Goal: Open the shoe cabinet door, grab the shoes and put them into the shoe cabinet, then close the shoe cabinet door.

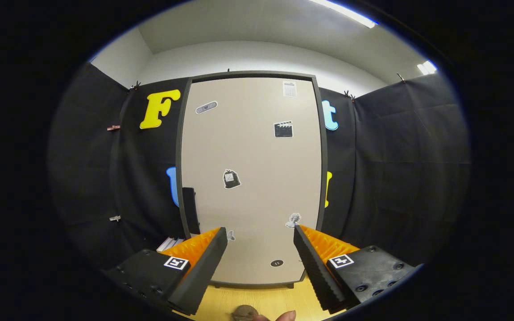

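Note:
The shoe cabinet (252, 178) stands straight ahead, a tall beige door in a dark frame, shut, with several small stickers on it. A dark handle (190, 209) shows at the door's left edge. My gripper (260, 232) is open, its two fingers spread wide in front of the lower part of the door with nothing between them. The fingers are apart from the door. A pale shoe-like thing (171, 243) peeks out on the floor left of the cabinet, behind my left finger.
Black cloth walls close in on both sides of the cabinet. The wooden floor (257, 298) runs from the cabinet base toward me. A small round dark object (244, 312) and a person's fingertip (286, 316) show at the floor's near edge.

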A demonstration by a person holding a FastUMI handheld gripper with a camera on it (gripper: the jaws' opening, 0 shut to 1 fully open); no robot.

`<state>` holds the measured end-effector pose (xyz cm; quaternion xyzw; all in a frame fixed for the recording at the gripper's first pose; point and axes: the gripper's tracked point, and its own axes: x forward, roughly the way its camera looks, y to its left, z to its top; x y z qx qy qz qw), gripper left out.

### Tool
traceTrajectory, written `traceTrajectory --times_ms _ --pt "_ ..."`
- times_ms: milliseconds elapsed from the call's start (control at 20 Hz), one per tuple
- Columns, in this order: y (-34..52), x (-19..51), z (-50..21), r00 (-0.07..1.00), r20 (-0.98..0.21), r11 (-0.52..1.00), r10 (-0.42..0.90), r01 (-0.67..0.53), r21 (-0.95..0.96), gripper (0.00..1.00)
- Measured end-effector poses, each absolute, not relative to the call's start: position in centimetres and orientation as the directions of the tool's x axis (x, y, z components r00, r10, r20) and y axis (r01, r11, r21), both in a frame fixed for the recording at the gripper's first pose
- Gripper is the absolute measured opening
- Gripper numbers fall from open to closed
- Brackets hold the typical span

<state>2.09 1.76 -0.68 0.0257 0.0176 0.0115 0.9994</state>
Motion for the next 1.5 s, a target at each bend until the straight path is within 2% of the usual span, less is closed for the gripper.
traceTrajectory --times_ms 500,1000,1050,1150,1200,1250,1350,1450,1500 --pt "12.6 7.4 -0.5 0.991 -0.013 0.988 0.131 -0.130 0.079 0.98" --pt "17.9 16.7 -5.7 0.988 -0.083 0.988 0.128 -0.120 0.096 0.97" --pt "17.8 17.2 -5.9 0.989 -0.087 0.989 0.117 -0.109 0.098 0.94" --pt "17.9 18.5 -6.6 0.990 -0.098 0.990 0.098 -0.087 0.113 0.79" --pt "18.2 18.8 -6.9 0.989 -0.106 0.988 0.102 -0.088 0.129 0.64" --pt "18.5 19.2 -7.1 0.988 -0.112 0.987 0.105 -0.089 0.137 0.58" --pt "18.5 19.9 -7.9 0.988 -0.130 0.991 0.088 -0.073 0.116 0.55" --pt "18.7 19.7 -7.6 0.994 -0.095 0.997 0.053 -0.048 0.057 0.52" --pt "18.4 19.7 -7.7 0.995 -0.087 0.999 0.047 -0.046 0.015 0.38"
